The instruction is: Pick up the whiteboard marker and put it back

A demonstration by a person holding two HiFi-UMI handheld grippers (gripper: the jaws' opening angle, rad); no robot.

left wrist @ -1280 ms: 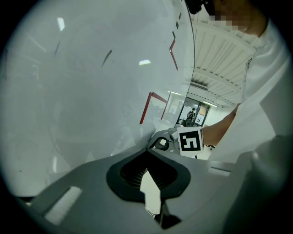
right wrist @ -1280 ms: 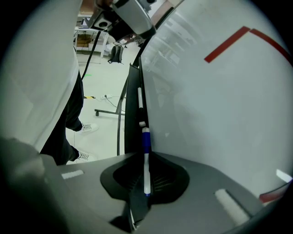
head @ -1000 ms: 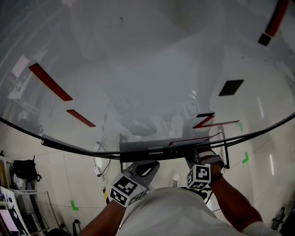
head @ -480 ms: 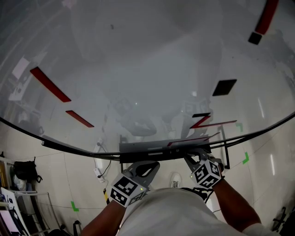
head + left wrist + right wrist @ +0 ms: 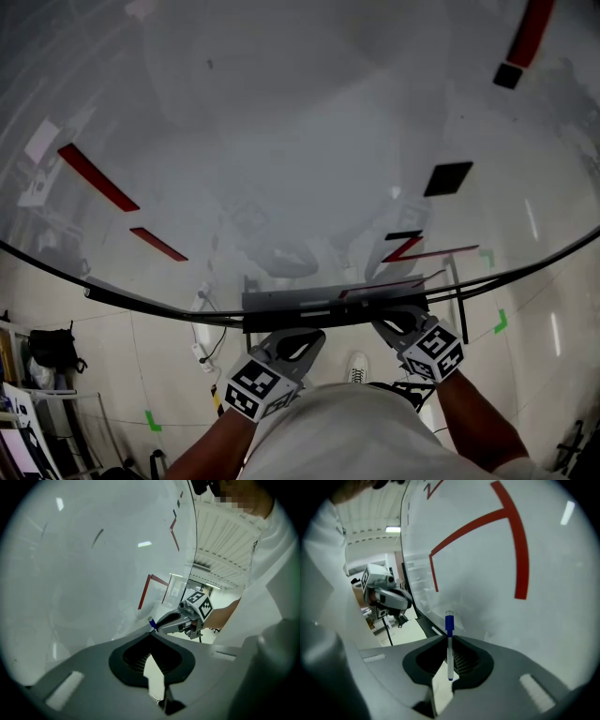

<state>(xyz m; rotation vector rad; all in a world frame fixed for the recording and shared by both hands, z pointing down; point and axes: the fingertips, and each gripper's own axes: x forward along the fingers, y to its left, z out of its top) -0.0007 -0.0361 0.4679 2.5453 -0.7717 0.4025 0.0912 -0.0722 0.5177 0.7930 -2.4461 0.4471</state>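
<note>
Right gripper [image 5: 449, 641]: clamped narrow on the marker [image 5: 449, 660], white barrel pinched between the jaws, blue cap poking out toward 12 o'clock, close to the whiteboard [image 5: 487, 573] though not clearly touching. Red strokes [image 5: 480, 522] on the board above the cap, from about 11 to 2 o'clock. Left gripper [image 5: 152, 635]: pinched together on nothing, parked at 9 o'clock of the right one in the head view, both close under the tray [image 5: 309, 302] along the board's lower edge.

Judged as the put-back stage (marker already up and in hand, not yet on the ledge). To do it well:

- Keep the squeeze steady.
- Turn the wrist so the barrel lies along the tray instead of pointing at the board.
- Lower gently onto the ledge, then ease the jaws apart slowly.
- Avoid dragging the cap across the surface.
- Leave the left gripper parked, clear of the tray's 3 o'clock end.
- Watch for rolling; release only once settled.
</note>
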